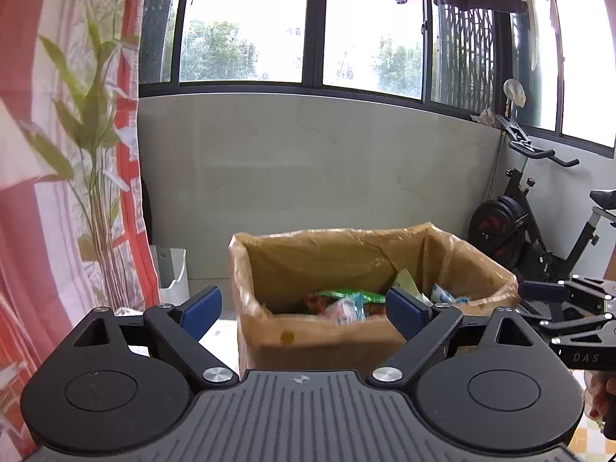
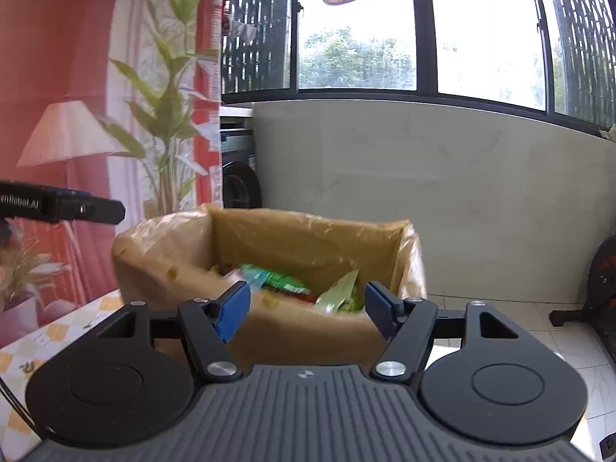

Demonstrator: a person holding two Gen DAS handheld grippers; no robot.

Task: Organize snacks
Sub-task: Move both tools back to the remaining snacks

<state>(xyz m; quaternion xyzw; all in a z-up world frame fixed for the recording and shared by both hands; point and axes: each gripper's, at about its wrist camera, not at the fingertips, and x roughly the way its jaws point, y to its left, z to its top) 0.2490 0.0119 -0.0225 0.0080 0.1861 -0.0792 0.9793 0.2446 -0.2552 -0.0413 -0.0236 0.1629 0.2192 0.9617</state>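
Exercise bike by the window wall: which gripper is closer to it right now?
Right. The right gripper sits on the exercise bike side of the lined box; the left gripper faces the box's middle, farther from the bike.

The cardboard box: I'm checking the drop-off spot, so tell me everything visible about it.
The cardboard box is brown, open-topped and upright, lined with a thin translucent plastic bag folded over its rim. Inside lie snack packets, mostly green, some red and pale blue, blurred. It stands at the edge of a checked tabletop, before a pale wall. Neither hand-held gripper touches it.
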